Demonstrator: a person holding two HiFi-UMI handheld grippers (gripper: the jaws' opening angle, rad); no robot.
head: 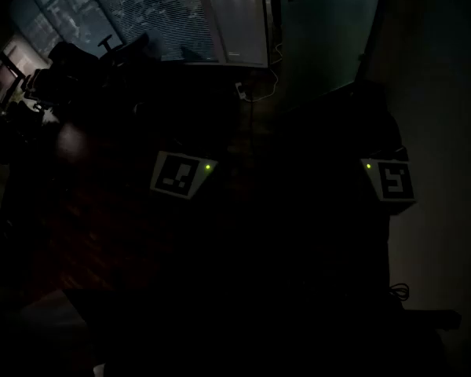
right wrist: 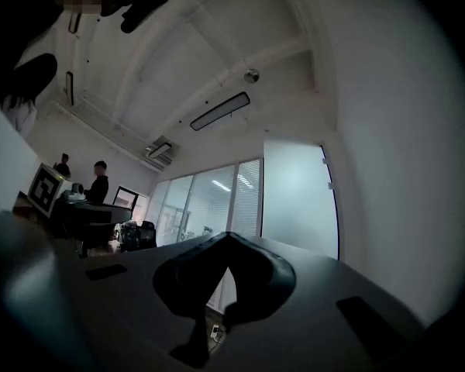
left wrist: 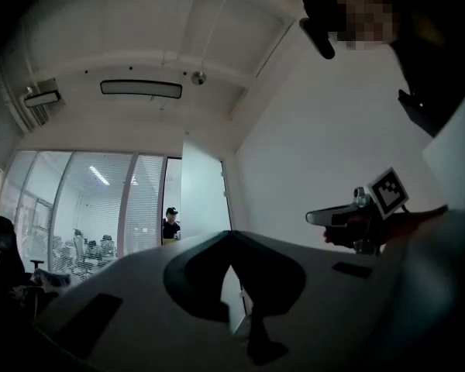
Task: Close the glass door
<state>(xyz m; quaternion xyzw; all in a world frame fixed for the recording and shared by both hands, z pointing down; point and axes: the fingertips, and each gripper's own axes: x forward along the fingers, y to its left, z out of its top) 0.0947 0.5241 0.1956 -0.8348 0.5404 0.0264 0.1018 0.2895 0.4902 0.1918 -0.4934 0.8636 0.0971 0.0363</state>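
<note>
The frosted glass door [left wrist: 203, 196] stands ahead, a panel next to a dark doorway gap [left wrist: 171, 192]. In the right gripper view the same glass door [right wrist: 298, 200] fills the middle, well beyond the jaws. My left gripper [left wrist: 231, 237] is shut with nothing between its jaws. My right gripper [right wrist: 229, 239] is shut and empty too. Both are held in the air, apart from the door. The head view is very dark: only the left marker cube [head: 177, 175], the right marker cube [head: 392, 181] and the pale door [head: 322, 30] above them show.
A person [left wrist: 170, 224] stands in the gap beside the door. Glass partitions with blinds [left wrist: 93, 200] run to the left. A socket strip with cable [head: 247, 91] lies on the floor by the door. A white wall [head: 447, 132] is on the right. An office chair [head: 114, 49] stands far left.
</note>
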